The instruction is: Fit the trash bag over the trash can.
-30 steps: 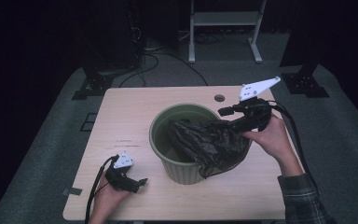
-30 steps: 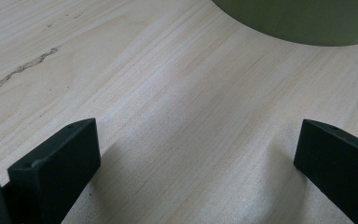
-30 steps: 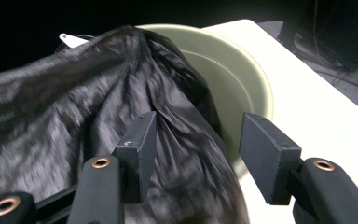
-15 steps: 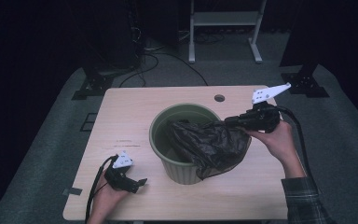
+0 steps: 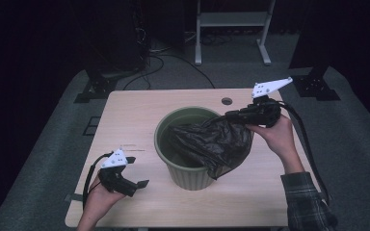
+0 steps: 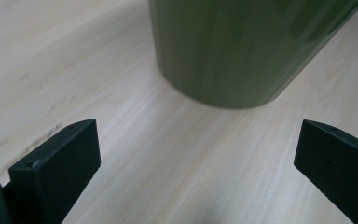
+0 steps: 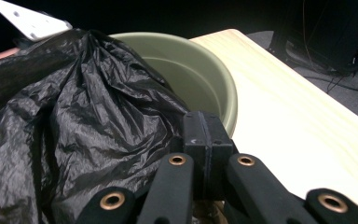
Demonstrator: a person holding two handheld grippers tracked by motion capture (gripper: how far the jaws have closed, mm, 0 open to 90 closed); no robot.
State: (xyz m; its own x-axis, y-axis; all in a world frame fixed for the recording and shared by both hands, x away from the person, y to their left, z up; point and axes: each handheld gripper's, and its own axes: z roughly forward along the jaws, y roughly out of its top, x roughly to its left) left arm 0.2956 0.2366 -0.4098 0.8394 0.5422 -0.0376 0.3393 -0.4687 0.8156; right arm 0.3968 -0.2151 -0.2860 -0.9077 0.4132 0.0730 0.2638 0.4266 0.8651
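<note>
Right gripper view: the right gripper's point(image 7: 204, 140) jaws are pressed together on a fold of the black bag point(image 7: 74, 130), pinching its edge just outside the bin's point(image 7: 223, 93) rim. That hold likely serves to drag the bag's mouth over the rim, since the bag lies half inside the bin and half draped over its near side. The left gripper point(image 5: 135, 172) hangs beside the bin's base above the tabletop point(image 5: 135, 120), jaws spread and empty, probably ready to take the opposite edge.
</note>
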